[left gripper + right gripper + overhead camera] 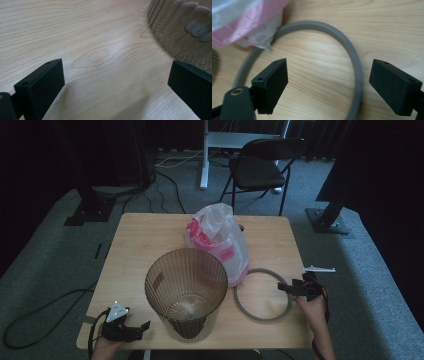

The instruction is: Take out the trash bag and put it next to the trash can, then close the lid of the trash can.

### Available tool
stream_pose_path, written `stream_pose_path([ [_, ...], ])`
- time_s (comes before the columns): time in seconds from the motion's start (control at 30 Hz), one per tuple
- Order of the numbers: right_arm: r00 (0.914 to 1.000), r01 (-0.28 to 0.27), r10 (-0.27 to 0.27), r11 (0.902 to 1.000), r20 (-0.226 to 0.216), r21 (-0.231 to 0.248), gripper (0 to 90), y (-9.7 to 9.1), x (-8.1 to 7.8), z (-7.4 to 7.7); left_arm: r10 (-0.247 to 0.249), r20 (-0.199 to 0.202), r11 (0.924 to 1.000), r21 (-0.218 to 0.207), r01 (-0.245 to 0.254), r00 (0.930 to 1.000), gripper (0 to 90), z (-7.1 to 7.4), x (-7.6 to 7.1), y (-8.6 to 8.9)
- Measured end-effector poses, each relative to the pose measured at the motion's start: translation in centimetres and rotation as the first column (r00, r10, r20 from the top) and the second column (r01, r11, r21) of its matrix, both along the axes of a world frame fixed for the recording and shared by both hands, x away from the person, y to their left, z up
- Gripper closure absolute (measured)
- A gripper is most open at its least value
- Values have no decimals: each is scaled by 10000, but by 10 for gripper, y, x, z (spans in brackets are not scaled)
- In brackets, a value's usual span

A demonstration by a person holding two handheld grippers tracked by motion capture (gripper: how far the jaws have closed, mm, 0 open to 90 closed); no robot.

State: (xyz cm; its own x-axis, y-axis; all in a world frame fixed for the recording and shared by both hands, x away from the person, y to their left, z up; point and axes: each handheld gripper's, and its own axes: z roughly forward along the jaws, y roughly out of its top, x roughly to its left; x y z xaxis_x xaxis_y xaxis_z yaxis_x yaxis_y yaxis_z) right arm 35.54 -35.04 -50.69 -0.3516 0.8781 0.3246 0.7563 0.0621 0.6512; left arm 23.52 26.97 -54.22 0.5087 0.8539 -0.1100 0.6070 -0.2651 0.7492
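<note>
The light wooden square table (140, 232) carries everything, and the biggest thing on it is the ribbed, translucent brown plastic bin (185, 290), which stands upright near the front edge with its mouth open to the top. Behind it, touching its rim in the high view, lies the translucent white plastic bag with pink printing (220, 240). To the right of the bin lies the flat grey plastic ring (263, 295) on the wood; its far left part goes under the edge of the bag. The right gripper (292, 288) is held at the right side of this ring, and in the right gripper view its two black jaws stand wide apart with the ring's curved band (352, 57) passing between them; they hold nothing, and I cannot tell if a jaw touches the ring. The left gripper (137, 329) is low over the front left corner of the table, just beside the bin; its jaws are also wide apart, with only bare wood between them, and the ribbed wall of the bin (185, 27) is near the right jaw. Around the table is grey carpet (380, 270), with a black folding chair (262, 167) behind it in a dark room.
</note>
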Motion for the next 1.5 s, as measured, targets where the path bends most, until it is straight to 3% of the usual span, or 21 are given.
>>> stream_pose_path([
  [0.2, 9987, 356, -368, 9988, -349, -343, 163, -6, -1, -10, 11, -18, 10000, 12, -11, 10000, 9, 0, 0, 0],
  [0.5, 9978, 522, -557, 9944, -366, -916, 196, -3, -4, -15, 36, -12, 10000, 22, -36, 10000, 9, 0, 0, 0],
  [0.63, 9972, 557, -622, 9884, -415, -1412, 198, 0, -4, -18, 34, -14, 10000, 37, -34, 10000, 9, 0, 0, 0],
  [0.77, 9968, 460, -580, 9791, -553, -1981, 204, 5, -3, -23, 36, -46, 10000, -4, -36, 10000, 9, 0, 0, 1],
  [0.87, 9970, 553, -668, 9692, -397, -2401, 241, 9, -3, -23, 25, -45, 10000, -2, -25, 10000, 9, 0, 0, 1],
  [0.97, 9967, 612, -741, 9522, -320, -2994, 275, 14, -4, -23, 18, -36, 10000, 12, -18, 10000, 9, 0, 0, 0],
  [1.0, 9962, 735, -852, 9385, -202, -3373, 285, 16, -4, -23, 17, -36, 10000, 21, -17, 10000, 9, 0, 0, 0],
  [1.07, 9960, 757, -874, 9373, -191, -3402, 292, 17, -4, -23, 16, -32, 10000, 10, -16, 10000, 9, 0, 0, 0],
  [1.17, 9949, 915, -1004, 9374, -91, -3360, 387, 16, -4, -23, 22, -39, 10000, 22, -22, 10000, 9, 0, 0, 0],
  [1.4, 9941, 1006, -1081, 9359, -33, -3375, 776, 13, -4, -20, 3, -52, 10000, 62, -2, 10000, 9, 0, 0, 0],
  [1.5, 9931, 1080, -1168, 9380, -69, -3294, 816, 12, -2, -20, -16, -56, 10000, 58, 17, 10000, 9, 0, 0, 0],
])
